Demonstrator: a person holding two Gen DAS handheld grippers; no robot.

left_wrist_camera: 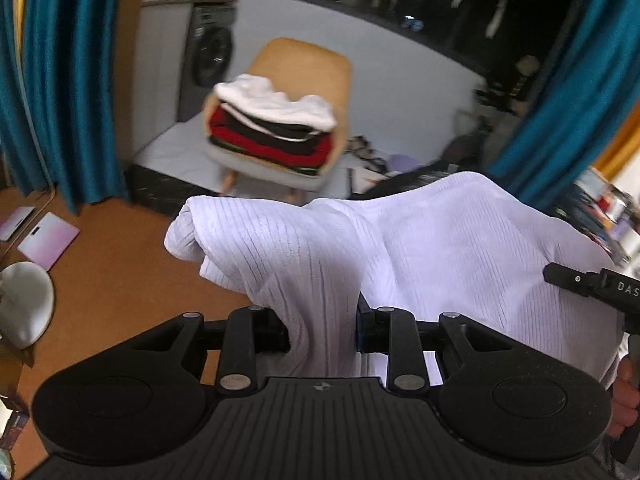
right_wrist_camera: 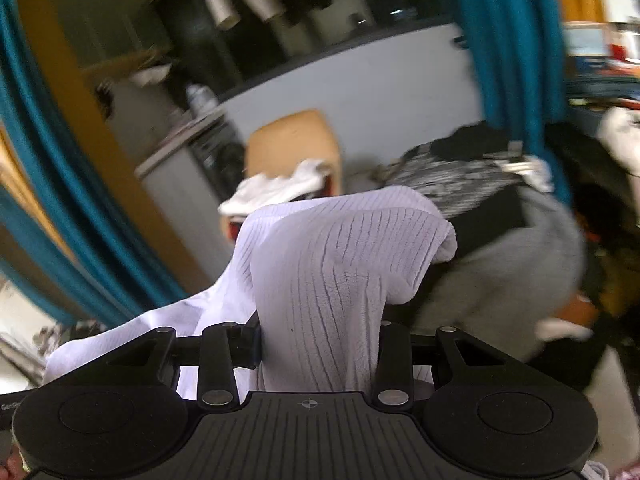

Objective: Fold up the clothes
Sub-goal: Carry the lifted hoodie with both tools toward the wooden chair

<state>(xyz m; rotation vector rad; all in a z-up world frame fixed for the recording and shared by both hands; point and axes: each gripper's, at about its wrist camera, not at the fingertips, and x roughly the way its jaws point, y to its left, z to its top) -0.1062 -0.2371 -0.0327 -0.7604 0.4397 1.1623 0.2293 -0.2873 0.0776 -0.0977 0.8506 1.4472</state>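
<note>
A white ribbed garment hangs folded between both grippers, held in the air. My left gripper is shut on a thick bunch of it, and the cloth covers its fingertips. In the right wrist view the same white ribbed garment bulges up between the jaws of my right gripper, which is shut on it. The right gripper's black body shows at the right edge of the left wrist view. Ahead stands a tan chair bearing a stack of folded clothes, white on top, black and red below.
Teal curtains hang at both sides. A washing machine stands behind the chair by a white wall. A heap of grey and black clothes lies to the right. Pink-white flat boards rest on the brown floor at left.
</note>
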